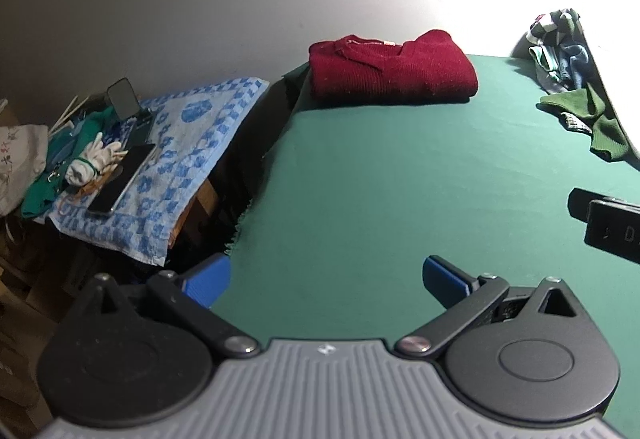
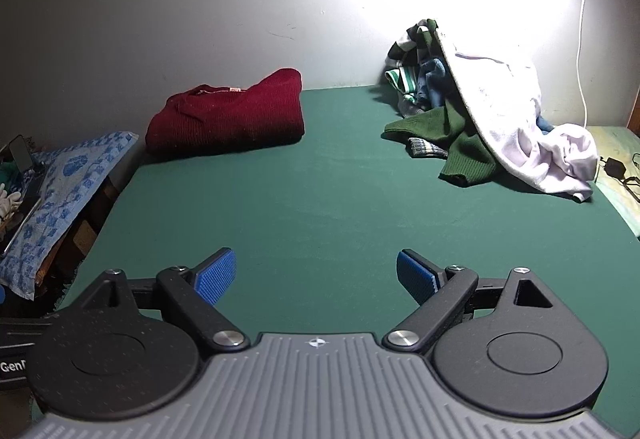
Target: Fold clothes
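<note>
I hold both tongs spread wide and empty above the green table point(image 2: 320, 199). Ahead of the left tongs point(image 1: 326, 277) lies a folded red sweater point(image 1: 392, 69). Ahead and to the right of the right tongs point(image 2: 316, 275), an unfolded pile of clothes point(image 2: 480, 107) rests against the wall, a white garment point(image 2: 520, 119) draped over a green one point(image 2: 460, 139).

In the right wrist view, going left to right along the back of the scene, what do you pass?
Blue patterned towel → folded red sweater → green garment at the front of the unfolded pile → white garment draped over that pile → white cable hanging on the wall.
</note>
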### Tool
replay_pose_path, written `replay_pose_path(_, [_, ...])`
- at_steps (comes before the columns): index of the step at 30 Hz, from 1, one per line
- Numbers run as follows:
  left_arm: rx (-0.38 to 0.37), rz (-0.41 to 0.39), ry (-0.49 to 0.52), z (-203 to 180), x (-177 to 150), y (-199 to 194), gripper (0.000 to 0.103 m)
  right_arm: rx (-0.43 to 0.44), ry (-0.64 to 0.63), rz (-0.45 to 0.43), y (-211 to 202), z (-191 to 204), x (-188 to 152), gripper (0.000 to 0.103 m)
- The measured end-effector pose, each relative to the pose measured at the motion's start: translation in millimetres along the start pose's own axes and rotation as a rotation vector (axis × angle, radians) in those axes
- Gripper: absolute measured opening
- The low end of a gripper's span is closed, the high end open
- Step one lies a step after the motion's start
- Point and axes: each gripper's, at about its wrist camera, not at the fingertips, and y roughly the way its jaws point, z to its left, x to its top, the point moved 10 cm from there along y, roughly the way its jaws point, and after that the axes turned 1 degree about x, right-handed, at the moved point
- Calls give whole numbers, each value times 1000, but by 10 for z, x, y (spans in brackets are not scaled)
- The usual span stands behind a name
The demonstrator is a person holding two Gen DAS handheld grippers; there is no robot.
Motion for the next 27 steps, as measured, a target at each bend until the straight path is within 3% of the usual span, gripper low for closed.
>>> replay_pose_path(9, [-14, 7, -22, -12, 49, 44, 103, 21, -64, -12, 4, 172, 21, 90])
replay_pose_path(27, [-21, 59, -6, -247, 31, 301, 103, 3, 13, 18, 186, 28, -72, 90])
